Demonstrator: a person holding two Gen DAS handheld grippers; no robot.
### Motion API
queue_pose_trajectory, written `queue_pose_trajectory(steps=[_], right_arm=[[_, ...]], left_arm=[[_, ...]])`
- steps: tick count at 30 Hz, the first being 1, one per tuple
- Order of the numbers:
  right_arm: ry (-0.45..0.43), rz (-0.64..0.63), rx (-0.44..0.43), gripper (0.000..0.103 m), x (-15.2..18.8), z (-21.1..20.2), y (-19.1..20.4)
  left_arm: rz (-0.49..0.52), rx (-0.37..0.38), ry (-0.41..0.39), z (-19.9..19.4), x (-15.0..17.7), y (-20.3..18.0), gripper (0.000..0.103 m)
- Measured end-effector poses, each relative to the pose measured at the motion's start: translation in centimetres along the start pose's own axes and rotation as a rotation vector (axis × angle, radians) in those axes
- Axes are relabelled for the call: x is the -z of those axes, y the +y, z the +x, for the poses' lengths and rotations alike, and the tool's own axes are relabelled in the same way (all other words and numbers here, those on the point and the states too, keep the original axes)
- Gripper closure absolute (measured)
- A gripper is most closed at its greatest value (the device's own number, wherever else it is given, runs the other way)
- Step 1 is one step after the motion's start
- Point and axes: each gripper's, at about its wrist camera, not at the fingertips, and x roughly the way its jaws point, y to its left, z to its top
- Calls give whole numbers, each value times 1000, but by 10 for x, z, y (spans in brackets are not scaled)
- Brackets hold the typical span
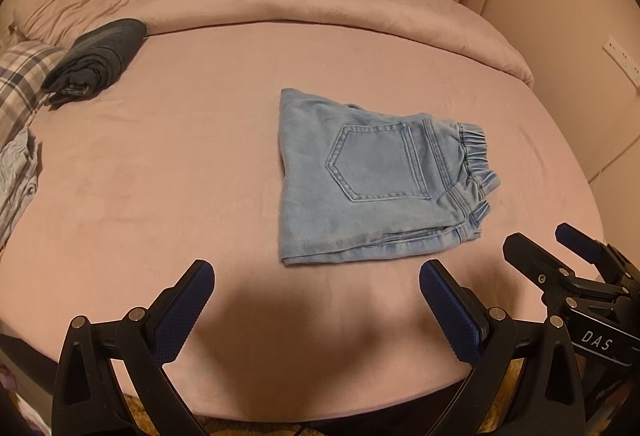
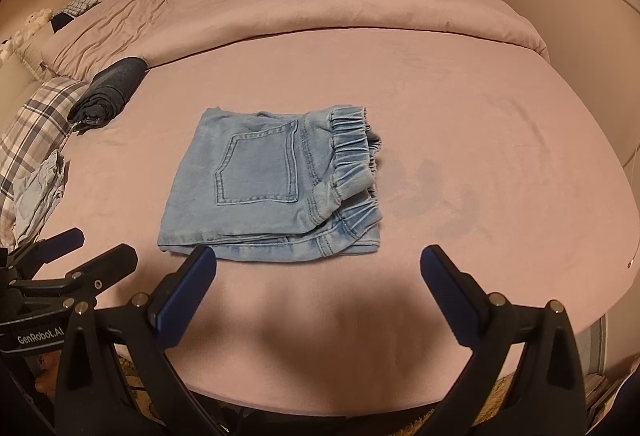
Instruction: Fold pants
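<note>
Both sets of jaws are spread wide and hold nothing: the left gripper (image 1: 316,276) and right gripper (image 2: 318,262) hover over the bed's (image 2: 480,115) near edge. Just beyond them the light-blue jeans (image 2: 272,187) lie folded into a compact rectangle. A dark folded garment (image 1: 98,59) sits toward the far left corner.
</note>
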Motion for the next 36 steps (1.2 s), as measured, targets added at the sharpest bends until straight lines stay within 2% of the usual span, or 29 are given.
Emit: queue_pose_trajectory(steps=[36], right_arm=[[9,9,6,1,0,0,-6]], left_arm=[[13,1,1,-1,0,0,1]])
